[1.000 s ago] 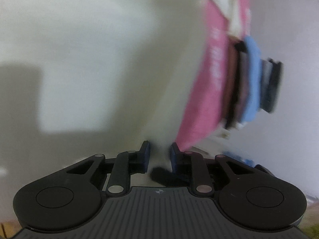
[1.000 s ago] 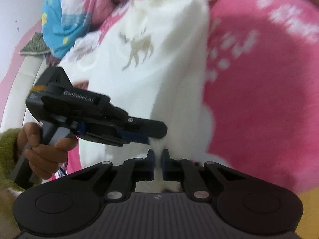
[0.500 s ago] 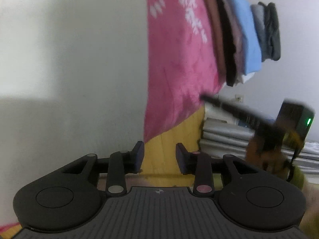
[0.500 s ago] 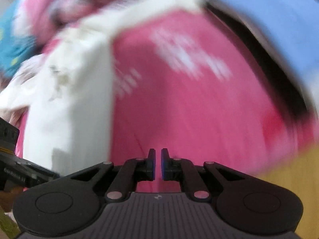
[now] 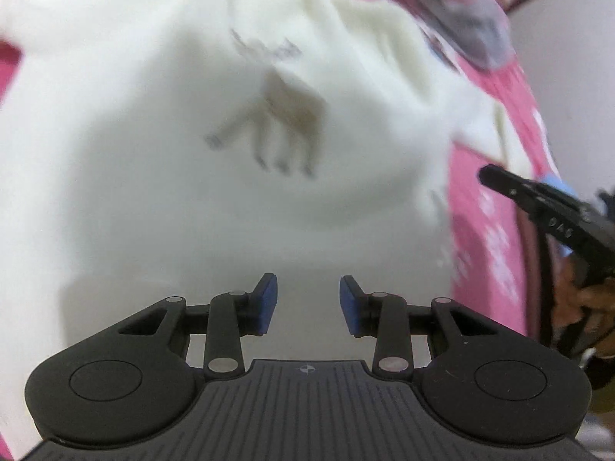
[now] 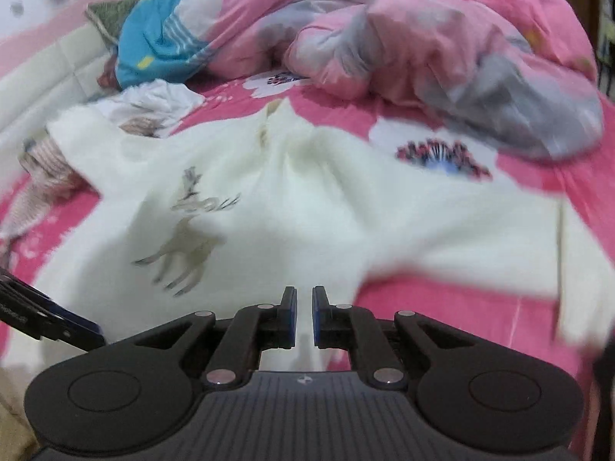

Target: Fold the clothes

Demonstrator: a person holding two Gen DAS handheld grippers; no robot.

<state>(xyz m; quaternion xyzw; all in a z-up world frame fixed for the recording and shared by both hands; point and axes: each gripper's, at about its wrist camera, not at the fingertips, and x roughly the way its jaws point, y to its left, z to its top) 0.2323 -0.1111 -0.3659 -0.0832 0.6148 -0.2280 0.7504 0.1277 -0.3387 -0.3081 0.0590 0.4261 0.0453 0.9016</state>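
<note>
Nearest the left wrist camera, the left gripper point(image 5: 307, 303) hangs over the cream deer-print top point(image 5: 238, 176) with its jaws apart and nothing between the pads. A second ago they sat much closer together right at the garment's edge, so this reads as a fresh release. The jaws have just been opening and the cloth now lies below them rather than pinched.

In the right wrist view the right gripper point(image 6: 303, 317) has its jaws nearly together with only a thin slit between them. White fabric shows just behind the gap, but whether any of it is caught there cannot be told. Its outlook has changed a lot: half a second back it faced mostly the pink bedsheet point(image 6: 461, 307) in heavy blur, now it faces the top again.

The top lies spread on the bedsheet — deer print up, body rumpled into a ridge near the middle, one sleeve point(image 6: 546, 261) trailing off to the right. Edges are motion-blurred. The right gripper's tip point(image 5: 538, 199) shows at the far right of the left view, beside the top's edge.

Further back, a crumpled pink-and-grey quilt point(image 6: 442, 46) and a blue patterned piece point(image 6: 161, 34) pile up, well clear of the top.

Judgement: a fold or drag step just ended; the top looks laid out, not yet folded. Next probably needs a new grasp on a sleeve or hem.
</note>
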